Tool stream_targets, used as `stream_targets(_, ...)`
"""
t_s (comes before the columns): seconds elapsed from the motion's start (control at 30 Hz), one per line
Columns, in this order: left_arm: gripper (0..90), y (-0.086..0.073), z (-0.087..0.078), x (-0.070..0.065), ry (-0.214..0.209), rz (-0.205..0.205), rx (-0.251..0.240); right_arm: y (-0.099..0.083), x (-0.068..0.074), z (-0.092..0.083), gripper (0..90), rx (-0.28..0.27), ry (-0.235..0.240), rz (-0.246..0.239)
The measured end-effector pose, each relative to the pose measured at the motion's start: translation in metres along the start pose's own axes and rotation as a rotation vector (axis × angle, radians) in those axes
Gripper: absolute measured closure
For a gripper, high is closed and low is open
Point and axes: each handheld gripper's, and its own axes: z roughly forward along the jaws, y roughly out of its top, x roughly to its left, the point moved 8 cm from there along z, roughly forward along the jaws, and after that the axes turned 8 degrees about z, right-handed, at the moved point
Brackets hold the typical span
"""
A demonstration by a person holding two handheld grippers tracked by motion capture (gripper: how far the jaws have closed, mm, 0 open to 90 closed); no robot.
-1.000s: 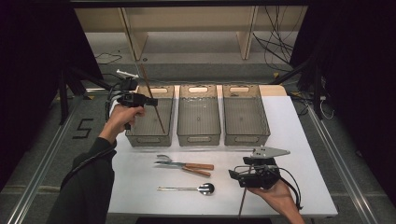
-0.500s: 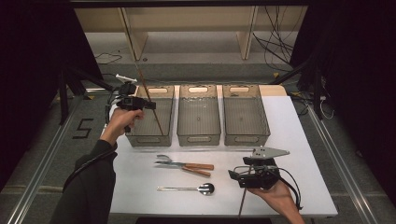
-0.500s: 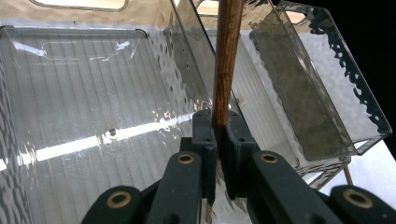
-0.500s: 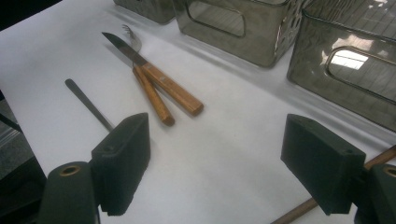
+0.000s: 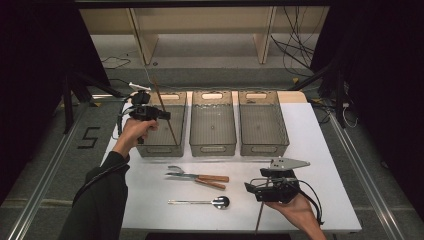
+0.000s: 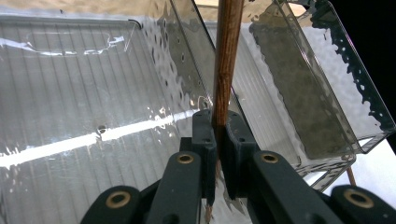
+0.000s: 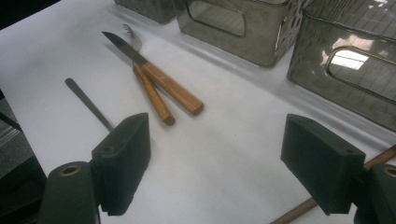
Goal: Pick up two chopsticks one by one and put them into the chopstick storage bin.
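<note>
The left gripper [image 6: 217, 140] pinches a thin brown wooden chopstick [image 6: 227, 60] tilted over the leftmost smoky clear plastic bin [image 5: 161, 145], seemingly to drop it inside, while the right gripper [image 7: 233, 161] waits, jaws spread, well away from that bin

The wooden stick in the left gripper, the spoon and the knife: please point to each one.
wooden stick [image 6: 228, 56], left gripper view, on its shaft above the jaws.
spoon [image 5: 220, 202], high view, on its bowl.
knife [image 7: 170, 88], right gripper view, on its wooden handle.
</note>
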Motion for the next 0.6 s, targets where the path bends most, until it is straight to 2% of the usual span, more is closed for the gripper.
stream_targets(0.13,84.4,-0.003,0.004,-0.003,-0.019,-0.008,0.017,0.000,0.000,0.000,24.8,0.000,0.000,0.000)
stream_targets(0.3,84.2,-0.007,0.008,-0.003,-0.015,-0.006,0.046,0.000,0.000,0.000,24.9,-0.001,0.000,-0.003)
stream_targets(0.5,83.9,-0.011,0.011,-0.004,-0.029,-0.017,0.049,0.000,0.000,-0.001,25.0,-0.001,0.000,-0.001)
stream_targets(0.6,83.8,-0.013,0.013,-0.004,-0.026,-0.011,0.062,0.000,0.000,0.000,25.0,-0.001,0.000,-0.002)
